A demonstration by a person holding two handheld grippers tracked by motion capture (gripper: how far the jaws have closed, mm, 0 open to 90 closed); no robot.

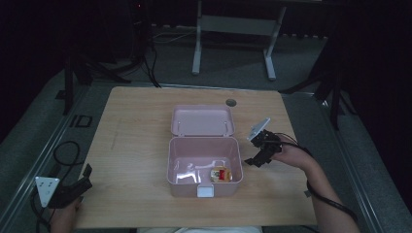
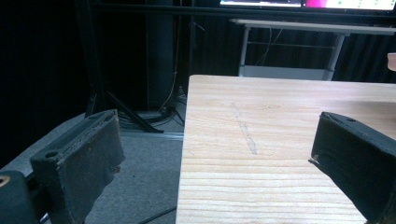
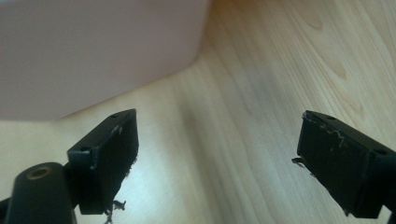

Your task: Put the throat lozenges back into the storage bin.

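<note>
Two black two-jaw grippers are seen, each topped by a grey three-cornered plate and trailed by black cable.

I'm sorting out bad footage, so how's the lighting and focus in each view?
High view: dim, dark surroundings, glare inside the pink box. Left gripper view: table sharp, background dark. Right gripper view: brighter, the box wall close and blurred.
</note>
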